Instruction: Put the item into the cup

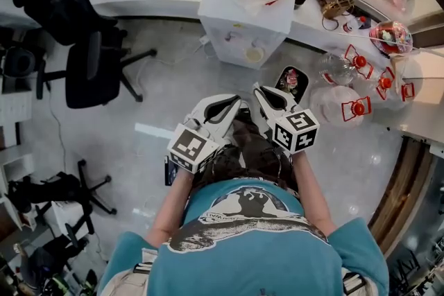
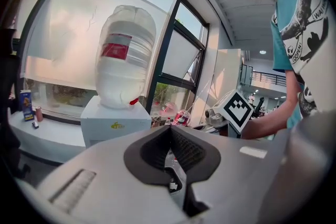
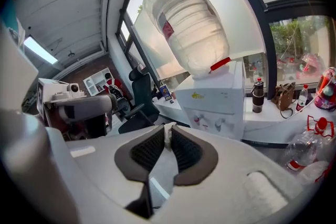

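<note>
Both grippers are held close to the body at 6 o'clock. The left gripper [image 2: 169, 132] is closed, pads together, with nothing held. The right gripper [image 1: 262, 92] is nearly closed, and a thin white item [image 3: 167, 132] is pinched at the very tips of its pads. What the item is cannot be told. It is judged light and flimsy, so a steady grip on its edge, without crushing, is advised. The dispenser [image 1: 246, 28] is seen at 12 o'clock. No cup is identified.
</note>
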`<state>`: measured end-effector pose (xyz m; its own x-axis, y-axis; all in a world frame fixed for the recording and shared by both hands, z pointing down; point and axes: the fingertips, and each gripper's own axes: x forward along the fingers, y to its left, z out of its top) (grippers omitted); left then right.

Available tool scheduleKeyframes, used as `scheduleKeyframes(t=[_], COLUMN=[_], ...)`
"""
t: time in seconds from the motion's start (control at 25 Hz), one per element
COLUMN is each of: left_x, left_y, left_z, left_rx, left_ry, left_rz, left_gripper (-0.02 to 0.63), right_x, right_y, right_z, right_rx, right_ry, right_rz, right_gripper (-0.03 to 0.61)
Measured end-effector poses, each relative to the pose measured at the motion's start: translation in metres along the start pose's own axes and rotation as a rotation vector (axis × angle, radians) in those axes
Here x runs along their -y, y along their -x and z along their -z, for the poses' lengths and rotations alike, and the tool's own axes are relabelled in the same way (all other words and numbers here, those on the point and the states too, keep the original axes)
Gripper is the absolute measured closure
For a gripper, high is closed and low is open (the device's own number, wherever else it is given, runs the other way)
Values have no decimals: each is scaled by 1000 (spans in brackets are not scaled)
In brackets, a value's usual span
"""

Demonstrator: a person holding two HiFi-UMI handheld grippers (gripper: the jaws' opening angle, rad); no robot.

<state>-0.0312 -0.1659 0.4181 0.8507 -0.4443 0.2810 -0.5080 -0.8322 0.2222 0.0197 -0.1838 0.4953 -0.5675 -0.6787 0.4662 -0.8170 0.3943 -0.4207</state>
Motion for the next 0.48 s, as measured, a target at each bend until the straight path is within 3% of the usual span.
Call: scheduleKeyframes(t=[0.48], left_x=[-23], left_y=[-49], left_z=[26], left_rx=[-111], left_ry=[46], left_rz=[-19], left_gripper=[600], right_x=[76], right_y=[-56], right_z=[34], right_rx=[-58], right_ry=[-42], right_rz=[23], right_gripper=[535])
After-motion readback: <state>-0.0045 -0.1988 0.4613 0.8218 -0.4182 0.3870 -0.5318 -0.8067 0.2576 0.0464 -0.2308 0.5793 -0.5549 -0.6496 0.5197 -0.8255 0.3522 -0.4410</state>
